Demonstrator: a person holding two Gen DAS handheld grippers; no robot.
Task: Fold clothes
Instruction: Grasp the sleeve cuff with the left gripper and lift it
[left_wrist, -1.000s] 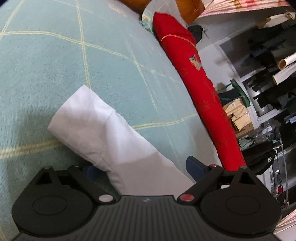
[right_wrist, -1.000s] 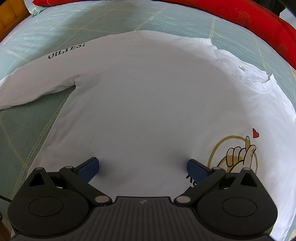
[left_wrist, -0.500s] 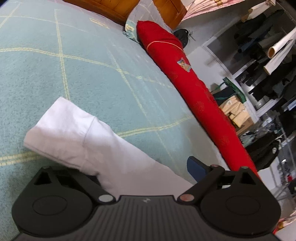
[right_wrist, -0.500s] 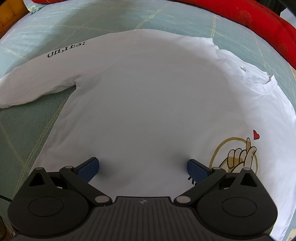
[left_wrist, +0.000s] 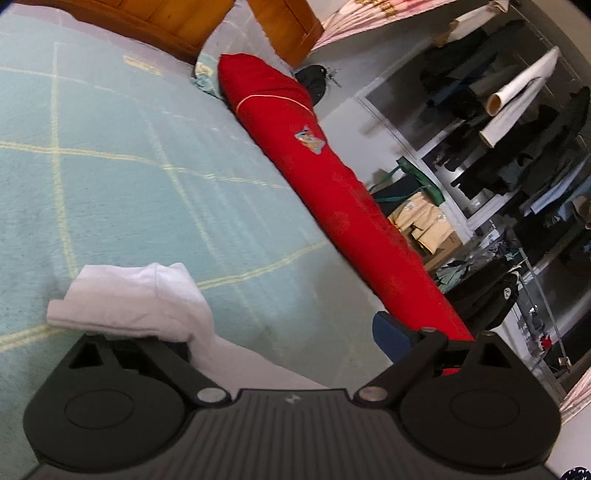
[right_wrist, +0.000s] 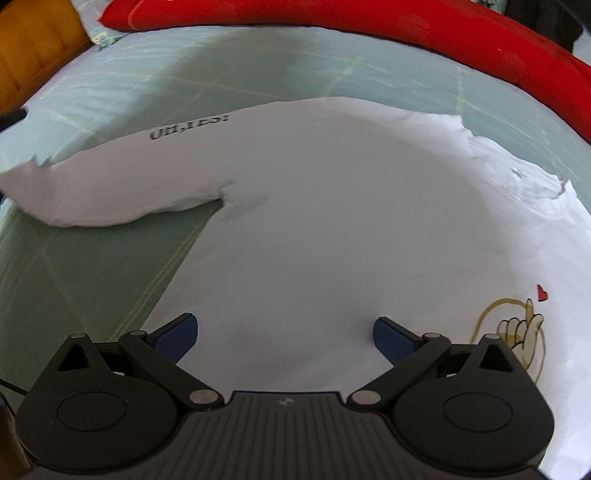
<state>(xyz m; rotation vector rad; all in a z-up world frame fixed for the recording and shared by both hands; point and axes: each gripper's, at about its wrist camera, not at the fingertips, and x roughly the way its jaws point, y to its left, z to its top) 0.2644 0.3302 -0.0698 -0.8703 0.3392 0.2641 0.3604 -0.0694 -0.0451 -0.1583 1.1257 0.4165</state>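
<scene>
- Your white shirt (right_wrist: 332, 229) lies spread flat on the bed (right_wrist: 110, 266), front side up, with a hand-and-heart print at its right and the lettering "OH,YES!" on the sleeve (right_wrist: 122, 192) that reaches out to the left.
- Your right gripper (right_wrist: 285, 334) sits low over the body of the shirt with its fingers (right_wrist: 177, 334) wide apart; both blue pads are exposed and nothing is between them.
- Your left gripper (left_wrist: 280, 332) is at the end of the sleeve (left_wrist: 147, 299). The cuff is bunched and folded back over the left finger, which is hidden under the cloth.
- The right finger (left_wrist: 391, 332) of that gripper stands well clear of the fabric, so the fingers are apart; whether the hidden one bears on the sleeve, you cannot tell from this view.
- A long red bolster (left_wrist: 332, 192) runs along the far edge of the bed, well apart from the shirt.
- A wooden headboard (left_wrist: 155, 18) stands at the head of the bed.
</scene>
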